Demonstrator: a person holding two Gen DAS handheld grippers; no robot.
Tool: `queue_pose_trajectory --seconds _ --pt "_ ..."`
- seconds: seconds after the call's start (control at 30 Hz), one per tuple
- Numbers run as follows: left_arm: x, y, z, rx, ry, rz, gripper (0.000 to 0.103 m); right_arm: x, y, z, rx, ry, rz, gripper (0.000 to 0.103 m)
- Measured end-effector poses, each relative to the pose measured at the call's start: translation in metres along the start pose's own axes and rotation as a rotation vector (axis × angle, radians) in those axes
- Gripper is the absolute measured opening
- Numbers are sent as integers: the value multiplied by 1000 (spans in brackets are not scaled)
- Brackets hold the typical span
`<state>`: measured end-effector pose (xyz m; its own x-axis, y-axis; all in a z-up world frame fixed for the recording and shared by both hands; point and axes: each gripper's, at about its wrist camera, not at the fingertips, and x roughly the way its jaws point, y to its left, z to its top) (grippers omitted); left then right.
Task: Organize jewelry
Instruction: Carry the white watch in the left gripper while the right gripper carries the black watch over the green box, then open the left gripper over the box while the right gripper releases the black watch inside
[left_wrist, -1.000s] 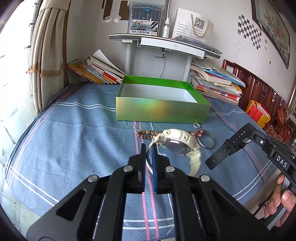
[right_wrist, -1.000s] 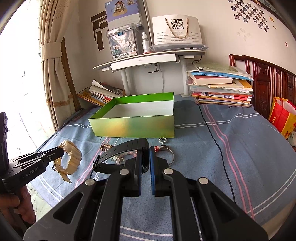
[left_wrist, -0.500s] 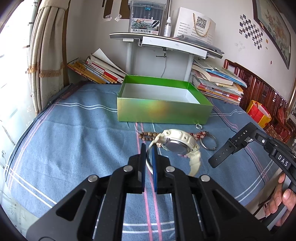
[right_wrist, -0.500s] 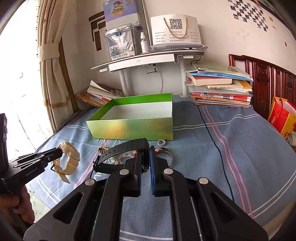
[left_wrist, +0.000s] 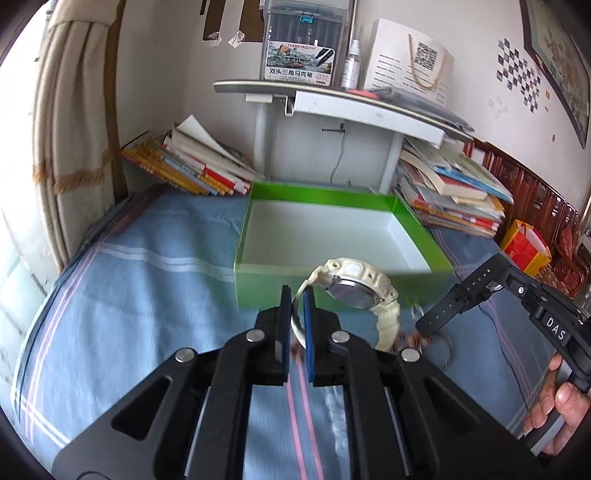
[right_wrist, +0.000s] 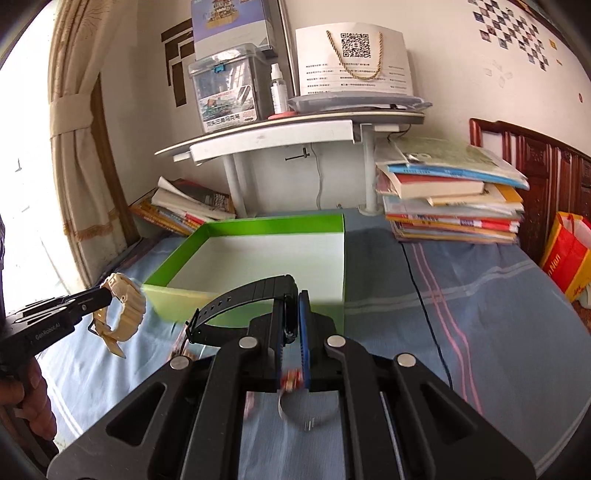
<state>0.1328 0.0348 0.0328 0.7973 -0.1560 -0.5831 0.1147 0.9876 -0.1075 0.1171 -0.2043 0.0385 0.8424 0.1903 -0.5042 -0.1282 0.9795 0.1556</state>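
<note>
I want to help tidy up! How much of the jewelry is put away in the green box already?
None yet: the green box looks empty inside. In hand: the left gripper pinches the cream watch, the right gripper pinches the black watch, both near the box. Left over: a silver bangle and beads, blurry, on the blue cloth.

Daylight enters from the window (right_wrist: 22, 177) at left, overexposed to white. The bedspread (left_wrist: 155, 295) shows motion blur. Fisheye distortion bends edges; corners are vignetted black.

Both wrist fisheyes look forward and down, close over blue striped bedding (left_wrist: 122, 295), sharing the open green cardboard box (left_wrist: 332, 206) (right_wrist: 258, 225) mid-frame.
</note>
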Motion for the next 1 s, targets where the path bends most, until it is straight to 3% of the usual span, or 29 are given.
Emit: queue_pose_trajectory --seconds 0.17,0.43,0.67,0.9,0.97,1.0 --pt "46 1 44 2 8 23 7 50 -5 37 -3 23 -7 8" --pt "129 5 91 6 88 46 7 128 -7 77 -20 103 -32 8" --pt "181 14 104 2 155 72 7 172 -8 95 -18 172 -45 8" --pt "193 16 104 -16 170 66 8 194 -12 96 -4 211 -67 8" --pt "194 18 106 -27 172 66 12 197 -13 96 -6 214 -89 12" --pt "194 19 107 -36 165 66 20 199 -14 96 -9 222 -97 26"
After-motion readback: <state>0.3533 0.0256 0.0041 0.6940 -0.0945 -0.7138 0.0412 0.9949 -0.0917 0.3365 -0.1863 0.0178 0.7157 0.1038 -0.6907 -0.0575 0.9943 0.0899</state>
